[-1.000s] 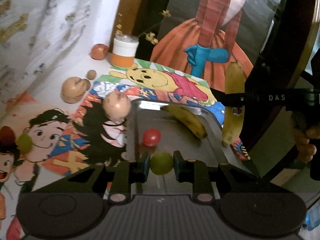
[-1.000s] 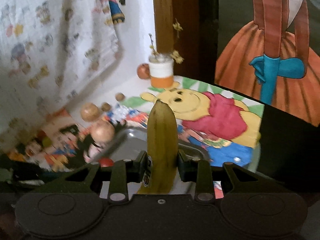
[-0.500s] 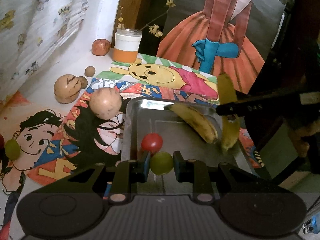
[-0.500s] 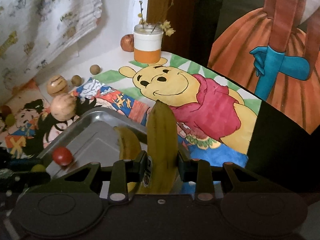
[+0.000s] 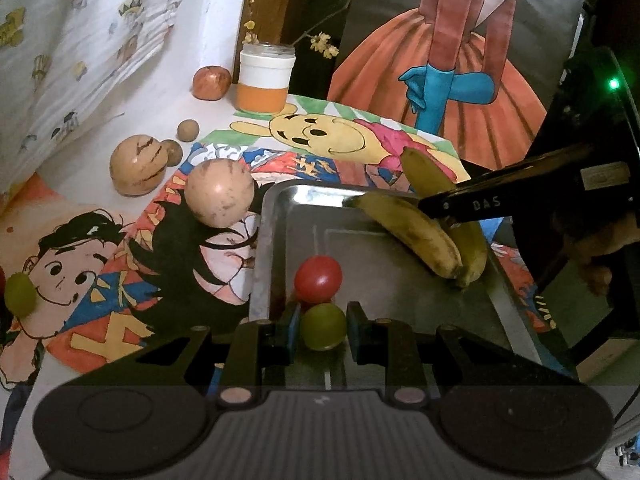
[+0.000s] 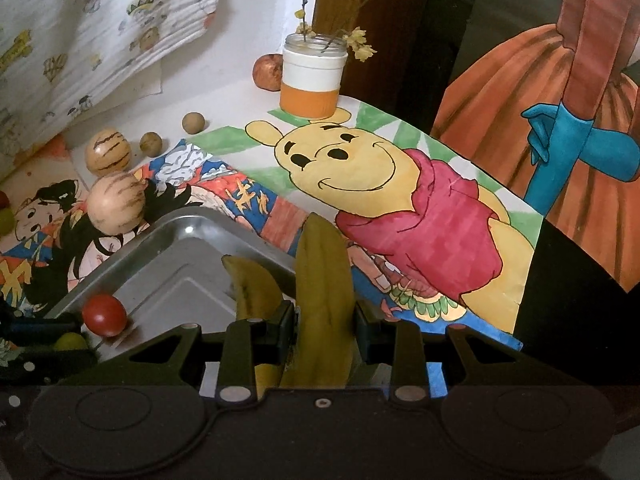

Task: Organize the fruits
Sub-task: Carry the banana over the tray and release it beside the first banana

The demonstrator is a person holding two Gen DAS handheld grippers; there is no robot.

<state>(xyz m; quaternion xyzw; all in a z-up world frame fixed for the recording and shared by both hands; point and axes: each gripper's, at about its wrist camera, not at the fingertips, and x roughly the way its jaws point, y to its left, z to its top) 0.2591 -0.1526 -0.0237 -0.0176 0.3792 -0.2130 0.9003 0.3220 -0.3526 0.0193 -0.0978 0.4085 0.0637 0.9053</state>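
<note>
A metal tray (image 5: 280, 200) (image 6: 172, 224) lies on cartoon-print mats. In it are a red tomato (image 5: 318, 279) (image 6: 104, 315) and a banana (image 5: 412, 232) (image 6: 250, 292). My left gripper (image 5: 323, 326) is shut on a green round fruit (image 5: 323, 326) low over the tray's near end, just in front of the tomato. My right gripper (image 6: 325, 320) is shut on a second banana (image 6: 324, 276) (image 5: 468, 240), held beside the first banana at the tray's far right side, its lower end on the tray.
Two tan striped round fruits (image 5: 219, 193) (image 5: 138, 164) and two small brown balls (image 5: 188, 130) lie left of the tray. A reddish fruit (image 5: 211, 82) and an orange-white jar (image 5: 265, 78) stand at the back. A green fruit (image 5: 19, 294) lies far left.
My right gripper has brought its banana down from the air beside the tray to rest next to the banana in the tray. My left gripper has moved slightly forward over the tray with the green fruit.
</note>
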